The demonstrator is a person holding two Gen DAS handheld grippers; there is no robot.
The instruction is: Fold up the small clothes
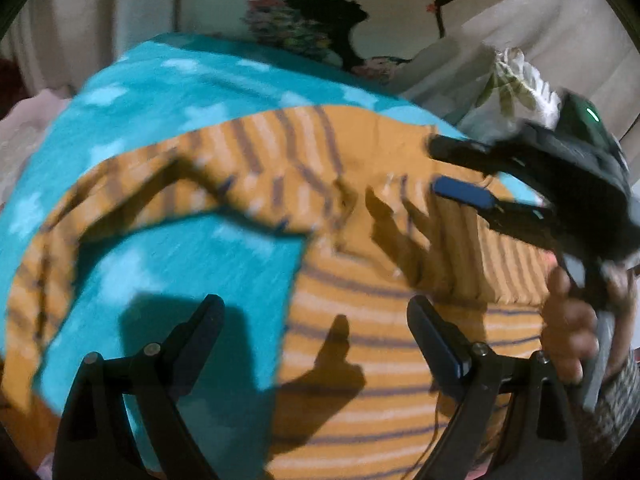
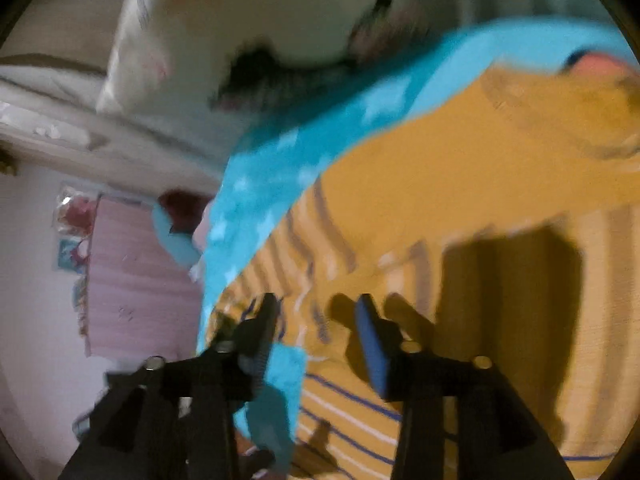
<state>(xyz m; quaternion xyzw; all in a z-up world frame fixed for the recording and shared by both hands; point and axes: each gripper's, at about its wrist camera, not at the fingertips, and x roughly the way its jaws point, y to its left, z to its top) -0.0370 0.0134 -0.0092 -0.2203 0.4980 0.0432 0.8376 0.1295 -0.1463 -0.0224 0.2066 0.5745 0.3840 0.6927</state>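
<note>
Hovering nearest the lens in the left wrist view, the left gripper is spreading its jaws wide and gripping nothing, one finger over the turquoise blanket and the other over the orange striped garment. That garment is lying on the blanket, its body reaching toward the near right and a sleeve trailing off to the left. Further right, the right gripper is reaching in over the garment with its jaws apart, and the right hand is clutching its handle. Beyond the blanket, a printed pillow is leaning at the far side. Seen from the right wrist view, the right gripper is hanging open just above the garment's striped edge, casting shadows on the cloth; blur is making actual contact impossible to judge.
</note>
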